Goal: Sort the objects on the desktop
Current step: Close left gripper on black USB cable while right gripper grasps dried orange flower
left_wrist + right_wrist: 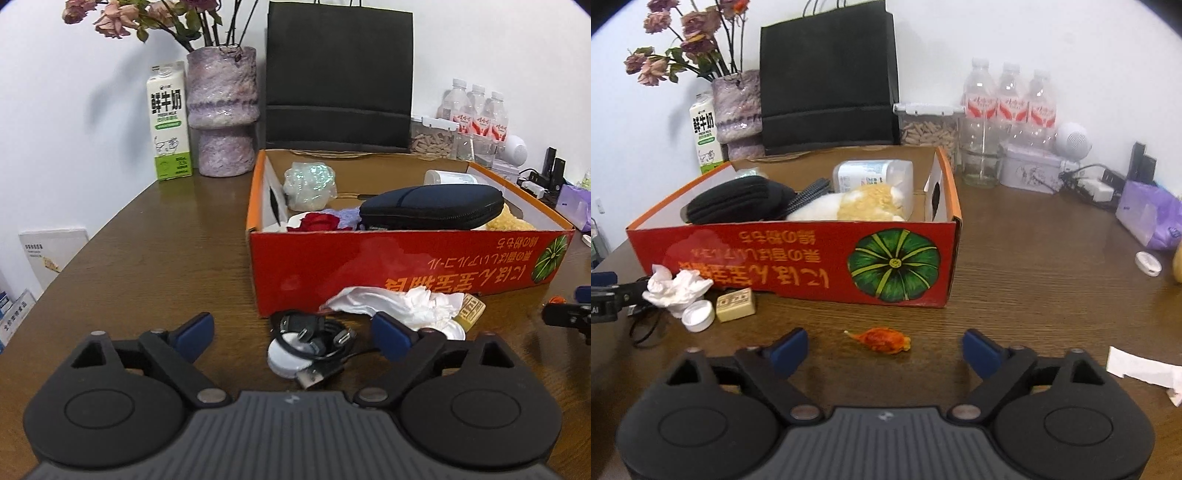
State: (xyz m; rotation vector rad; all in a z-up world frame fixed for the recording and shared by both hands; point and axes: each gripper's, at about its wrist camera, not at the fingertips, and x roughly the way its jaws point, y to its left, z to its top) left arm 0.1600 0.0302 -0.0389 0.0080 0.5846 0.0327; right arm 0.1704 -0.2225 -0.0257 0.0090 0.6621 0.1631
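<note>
While both grippers stand open and empty, the right gripper (884, 349) faces the orange scrap (882, 339) lying crosswise between its fingers, and the left gripper (293, 334) faces the coiled black cable (314, 341)

surface: dark wood table (1015, 258) | middle: red cardboard box (798, 258) | along its front wall: crumpled tissue (677, 286), white cap (698, 315), cream eraser (735, 304), black cable coil (314, 341), orange scrap (882, 340) | back edge: milk carton (168, 122), vase (221, 110), black bag (338, 77), water bottles (1008, 110)
</note>
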